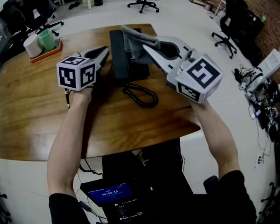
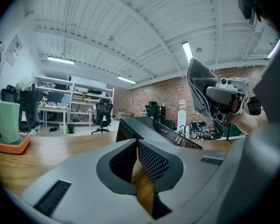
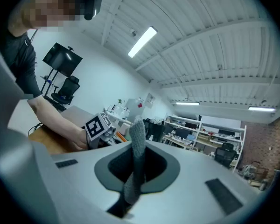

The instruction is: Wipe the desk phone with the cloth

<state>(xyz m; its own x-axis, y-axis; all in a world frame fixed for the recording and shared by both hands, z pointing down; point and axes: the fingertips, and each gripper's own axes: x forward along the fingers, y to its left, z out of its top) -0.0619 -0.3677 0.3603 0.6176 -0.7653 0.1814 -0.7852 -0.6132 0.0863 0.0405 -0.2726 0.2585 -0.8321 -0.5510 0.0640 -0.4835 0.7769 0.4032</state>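
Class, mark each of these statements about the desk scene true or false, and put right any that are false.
1. The right gripper pinches the grey cloth between its jaws. True.
2. The left gripper is clamped on the coiled cord. False: its jaws are together with nothing between them, and the cord lies on the table in front of the phone.
3. The desk phone stands on a wooden table. True.
4. The green cup stands on top of the phone. False: it sits in the orange tray near the table's far left edge.
5. The cloth lies spread flat on the table. False: it hangs from the right gripper above the phone.
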